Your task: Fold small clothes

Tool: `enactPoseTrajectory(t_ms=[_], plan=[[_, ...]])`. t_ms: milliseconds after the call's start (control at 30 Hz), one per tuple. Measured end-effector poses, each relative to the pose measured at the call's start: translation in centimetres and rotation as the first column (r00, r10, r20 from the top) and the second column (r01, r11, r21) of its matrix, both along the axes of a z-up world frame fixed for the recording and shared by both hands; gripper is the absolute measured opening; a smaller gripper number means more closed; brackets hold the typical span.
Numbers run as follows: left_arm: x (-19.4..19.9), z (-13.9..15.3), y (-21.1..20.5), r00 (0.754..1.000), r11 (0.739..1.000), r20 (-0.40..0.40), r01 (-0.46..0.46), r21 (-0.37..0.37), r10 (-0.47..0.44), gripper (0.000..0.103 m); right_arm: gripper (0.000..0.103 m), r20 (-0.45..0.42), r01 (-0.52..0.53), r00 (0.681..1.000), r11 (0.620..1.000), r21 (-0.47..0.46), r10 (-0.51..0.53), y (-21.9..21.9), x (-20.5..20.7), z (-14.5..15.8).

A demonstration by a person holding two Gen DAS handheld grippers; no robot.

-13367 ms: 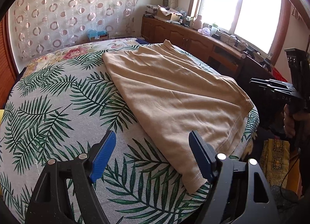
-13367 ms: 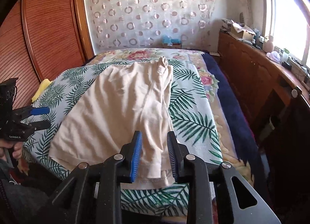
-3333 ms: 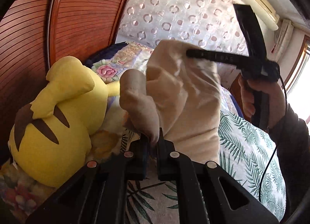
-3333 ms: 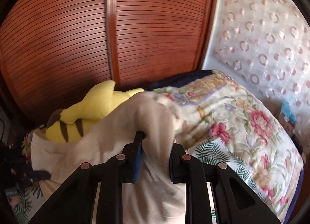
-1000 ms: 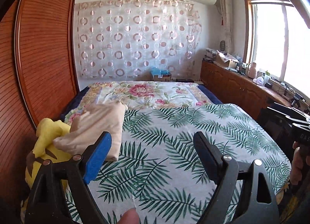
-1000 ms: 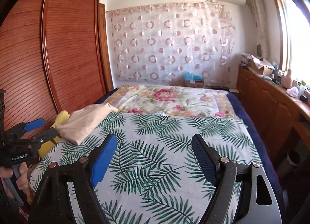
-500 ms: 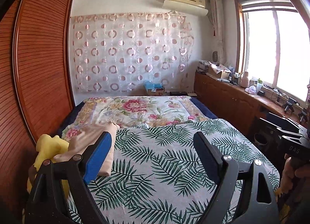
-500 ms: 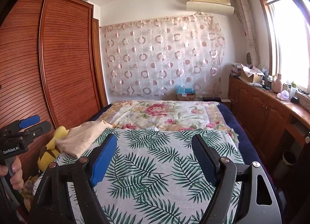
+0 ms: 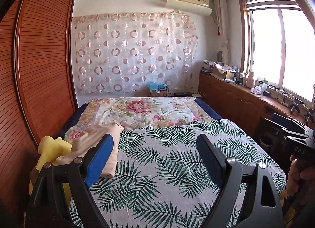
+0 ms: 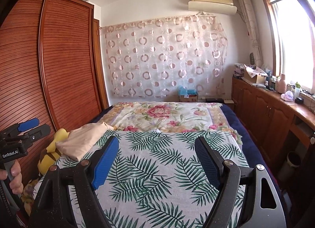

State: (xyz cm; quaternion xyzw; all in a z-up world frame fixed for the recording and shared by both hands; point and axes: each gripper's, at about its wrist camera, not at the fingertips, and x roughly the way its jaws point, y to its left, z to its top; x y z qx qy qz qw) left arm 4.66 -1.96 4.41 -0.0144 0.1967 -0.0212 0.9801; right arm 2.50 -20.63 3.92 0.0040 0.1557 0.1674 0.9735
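A folded beige garment (image 9: 98, 139) lies at the bed's left edge, partly on a yellow plush toy (image 9: 51, 149); it also shows in the right wrist view (image 10: 82, 141). My left gripper (image 9: 155, 157) is open and empty, held back above the leaf-print sheet (image 9: 167, 159), its left finger overlapping the garment in view. My right gripper (image 10: 157, 159) is open and empty over the same sheet (image 10: 153, 168), well clear of the garment. The left gripper also shows at the left edge of the right wrist view (image 10: 25, 129).
A wooden slatted wardrobe (image 10: 49, 70) runs along the left of the bed. A wooden cabinet (image 10: 275, 113) with bottles and boxes stands under the window on the right. A floral quilt (image 10: 163, 115) covers the far half of the bed. A circle-patterned curtain (image 9: 133, 54) hangs behind.
Both grippers have drawn back and tilted up from the bed, so more wall and ceiling show. The folded garment stays on the plush toy. Both jaws remain open.
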Motion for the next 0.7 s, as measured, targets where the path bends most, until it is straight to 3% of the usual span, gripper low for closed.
enactPoseTrajectory(t_ms=[700], plan=[[-0.23,-0.15,0.22,1.0,1.0,0.007,-0.004,0.004,0.004,0.087,0.081,0.008,0.005,1.0,1.0,-0.003,-0.005,-0.67,0.14,0.25]])
